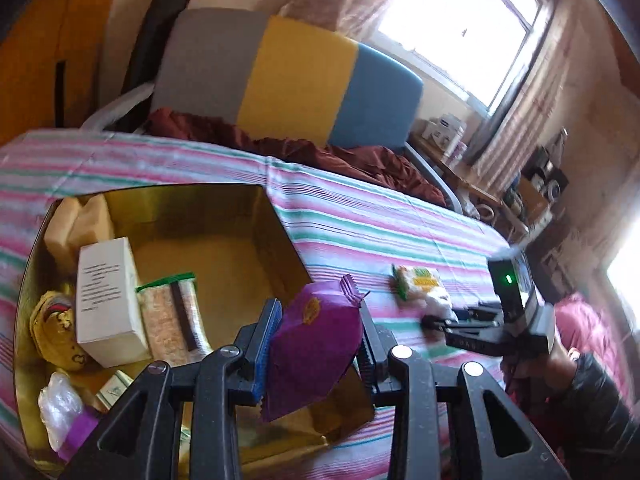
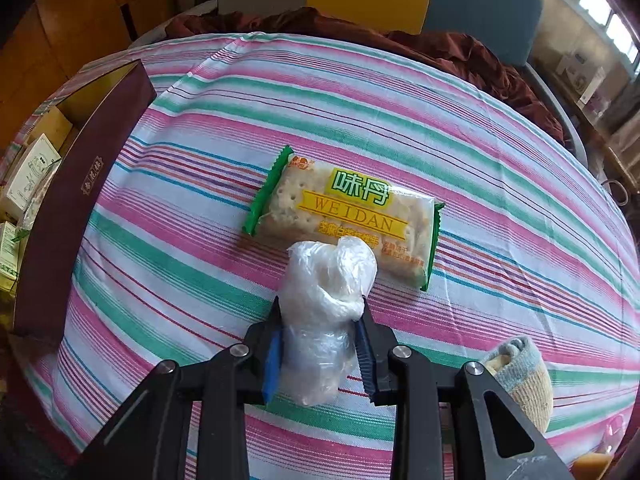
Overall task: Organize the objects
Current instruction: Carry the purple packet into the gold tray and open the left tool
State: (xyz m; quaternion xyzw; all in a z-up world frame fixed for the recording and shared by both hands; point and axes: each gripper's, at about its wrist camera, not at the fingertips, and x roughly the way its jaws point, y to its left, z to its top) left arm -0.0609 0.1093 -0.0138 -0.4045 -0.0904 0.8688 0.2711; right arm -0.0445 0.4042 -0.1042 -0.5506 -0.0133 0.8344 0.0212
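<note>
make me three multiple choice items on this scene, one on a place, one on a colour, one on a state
1. Where is the cracker packet?
A. in the box
B. on the striped cloth
C. on the chair

2. What colour is the packet in the left gripper?
A. purple
B. red
C. white

3. What state is the right gripper in?
A. open and empty
B. shut on a sock
C. shut on a clear plastic-wrapped bundle

Answers:
1 B, it lies flat on the striped cloth, outside the box.
2 A, the purple packet sits between the pads.
3 C, the pads press the clear plastic-wrapped bundle.
</note>
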